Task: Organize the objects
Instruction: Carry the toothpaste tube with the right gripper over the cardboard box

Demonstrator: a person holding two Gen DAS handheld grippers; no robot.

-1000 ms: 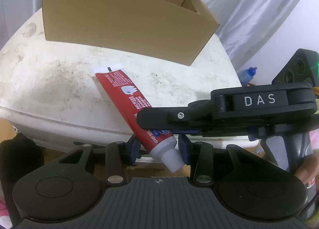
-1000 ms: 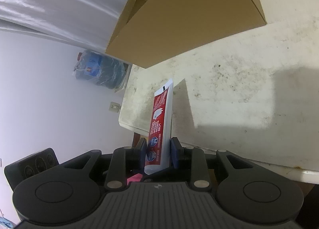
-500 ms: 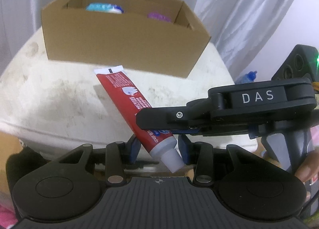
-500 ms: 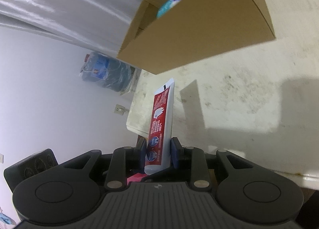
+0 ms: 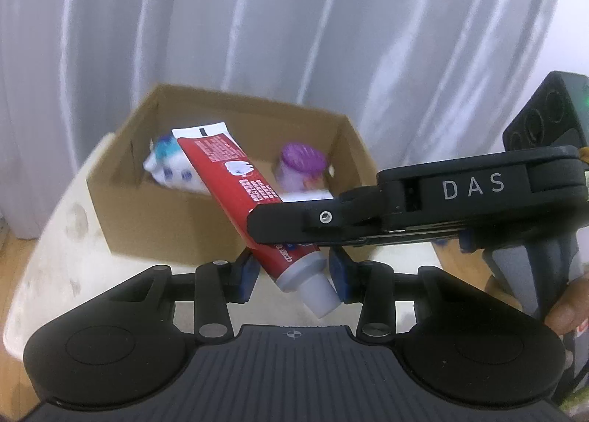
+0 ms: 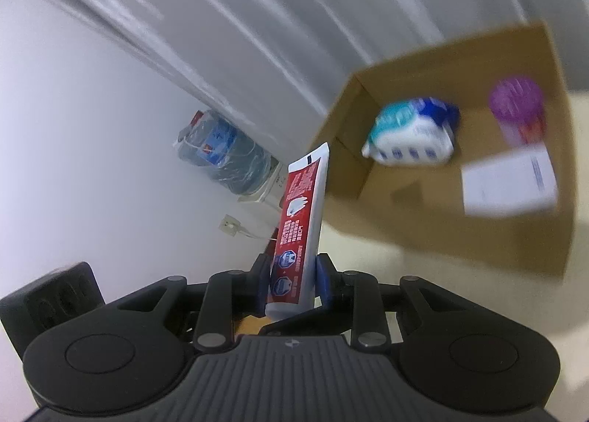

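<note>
Above the box [image 5: 154, 216], both grippers clamp the red tube [image 5: 235, 183]: left gripper [image 5: 292, 275] near the cap, right gripper [image 6: 294, 289] nipped tight on its body.

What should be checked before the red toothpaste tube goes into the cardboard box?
1. Left tongs shut on the toothpaste tube near its cap: ok.
2. Right tongs shut on the tube's lower body: ok.
3. Tube clear of the table, crimped end pointing toward the cardboard box: ok.
4. Box top open: ok.
5. Free floor space in the box between the tissue pack, purple-lidded jar and white card: cannot tell, the view is blurred.
6. Which tongs should let go first: cannot tell.
</note>
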